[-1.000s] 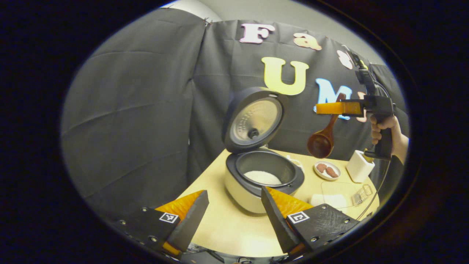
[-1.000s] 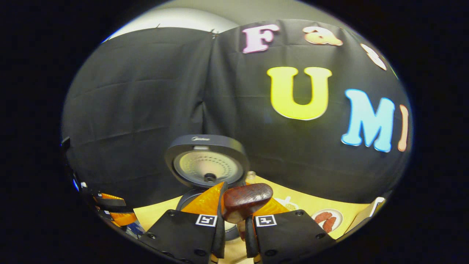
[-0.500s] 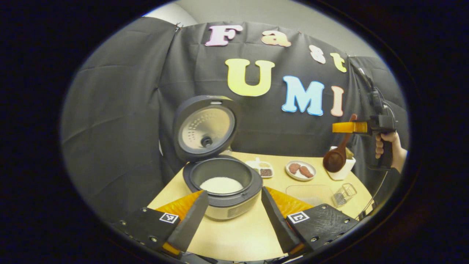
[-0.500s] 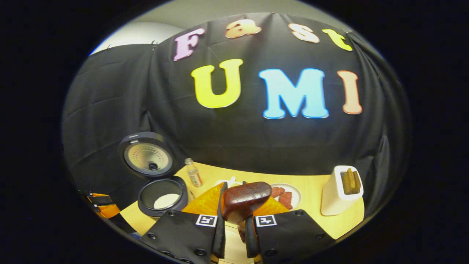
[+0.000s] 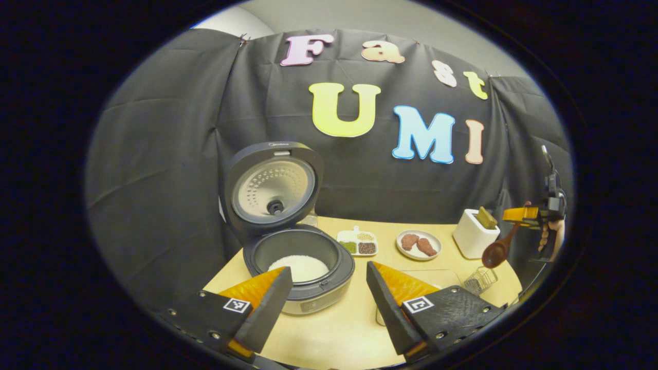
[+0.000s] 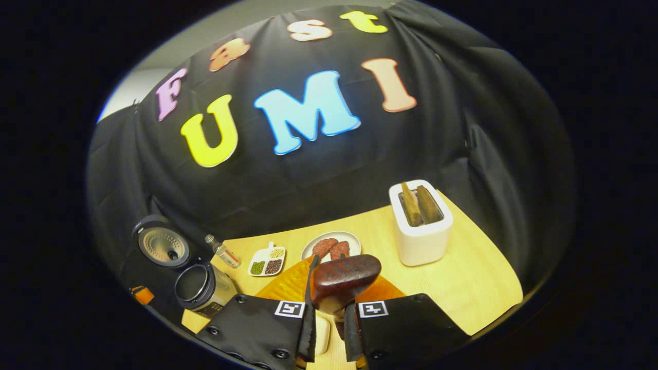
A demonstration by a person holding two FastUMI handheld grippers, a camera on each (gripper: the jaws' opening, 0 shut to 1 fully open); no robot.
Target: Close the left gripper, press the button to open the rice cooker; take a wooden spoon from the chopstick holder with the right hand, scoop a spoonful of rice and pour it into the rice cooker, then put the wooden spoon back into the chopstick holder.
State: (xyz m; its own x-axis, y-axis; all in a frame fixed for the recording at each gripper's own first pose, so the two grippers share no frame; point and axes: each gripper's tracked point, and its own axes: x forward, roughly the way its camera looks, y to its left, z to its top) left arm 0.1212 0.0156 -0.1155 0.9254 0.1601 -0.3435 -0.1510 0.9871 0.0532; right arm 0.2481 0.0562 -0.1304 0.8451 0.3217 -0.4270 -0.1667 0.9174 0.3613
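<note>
The wooden spoon [image 6: 342, 280] is clamped by its handle end between my right gripper's [image 6: 329, 308] two fingers, which are drawn in tight on it. In the left gripper view it hangs bowl-down [image 5: 496, 253] at the far right of the table [image 5: 334, 329], just in front of the white chopstick holder [image 5: 474, 234].

A second ago the spoon hung high, close to the rice cooker; I have since swung the right hand away to the right and lowered it, so the holder [image 6: 421, 223] has come into plain sight ahead of that gripper, with two wooden pieces standing in its slot. The cooker [image 5: 298, 257] stands with its lid up and white rice lying in the pot, so I judge the pouring done and the return of the spoon under way.

My left gripper [image 5: 329, 288] holds nothing, its fingers spread well apart, hovering near the front of the cooker.

What remains, I reckon, is to bring the spoon's bowl over the holder's opening and let it down beside the pieces already there, without knocking the holder or the plate [image 5: 419, 244] to its left.
</note>
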